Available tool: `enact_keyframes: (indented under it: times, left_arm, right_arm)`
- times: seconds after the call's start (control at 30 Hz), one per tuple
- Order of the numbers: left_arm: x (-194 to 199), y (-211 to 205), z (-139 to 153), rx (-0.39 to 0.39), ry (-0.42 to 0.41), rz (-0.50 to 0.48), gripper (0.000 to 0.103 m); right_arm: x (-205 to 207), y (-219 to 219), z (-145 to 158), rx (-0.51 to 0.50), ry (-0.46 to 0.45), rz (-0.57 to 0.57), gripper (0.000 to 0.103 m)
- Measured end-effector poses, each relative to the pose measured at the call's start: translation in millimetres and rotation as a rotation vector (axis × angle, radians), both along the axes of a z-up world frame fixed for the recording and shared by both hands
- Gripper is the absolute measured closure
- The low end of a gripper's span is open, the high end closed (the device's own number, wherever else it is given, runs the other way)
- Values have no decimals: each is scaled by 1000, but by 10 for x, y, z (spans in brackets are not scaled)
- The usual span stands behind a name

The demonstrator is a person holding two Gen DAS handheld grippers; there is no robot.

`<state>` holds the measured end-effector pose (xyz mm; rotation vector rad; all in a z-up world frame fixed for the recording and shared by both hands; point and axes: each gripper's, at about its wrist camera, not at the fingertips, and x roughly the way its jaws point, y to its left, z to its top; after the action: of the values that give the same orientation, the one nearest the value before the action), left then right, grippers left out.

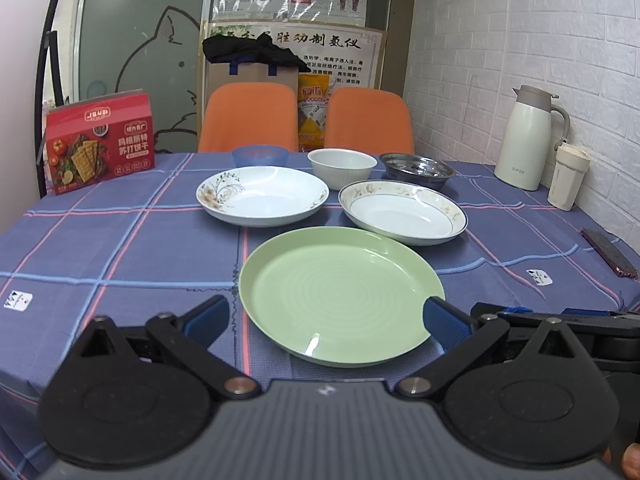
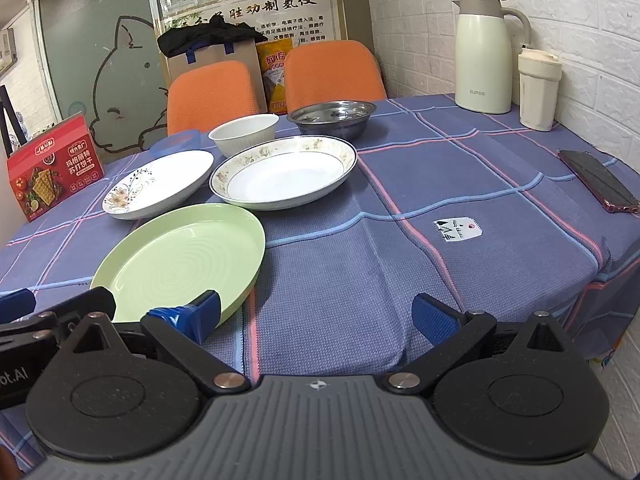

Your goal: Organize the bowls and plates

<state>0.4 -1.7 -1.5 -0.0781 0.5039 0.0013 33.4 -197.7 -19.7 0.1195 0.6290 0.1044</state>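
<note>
Two tools spread wide and empty at the near table edge; six dishes not yet stacked.

Left tool (image 1: 326, 316): wide, holding nothing, one blue pad overlapping the rim of the green plate (image 1: 340, 294), contact uncertain. Right tool (image 2: 316, 316): wide, empty, over bare tablecloth just right of that plate. Beyond it, side by side: floral plate (image 1: 262, 194) and gold-rimmed plate (image 1: 402, 212). Behind them, a row of blue bowl (image 1: 260, 156), white bowl (image 1: 342, 168) and steel bowl (image 1: 418, 170). Off to the right: thermos (image 2: 484, 54), cup (image 2: 538, 88), phone (image 2: 598, 180). Risk, as judged: a shallow rim pinch could let the smooth, light plate slip or tip; a low approach could drag the tablecloth (image 2: 360, 264) and shift the dishes.
</note>
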Motion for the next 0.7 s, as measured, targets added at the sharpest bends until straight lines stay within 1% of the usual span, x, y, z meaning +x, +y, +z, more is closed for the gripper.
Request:
enact_keyframes:
  times: [0.7]
  left_arm:
    - [13,35,5,-11,2,2,0]
  right_arm:
    - [21,54,-8,1,5,13,13]
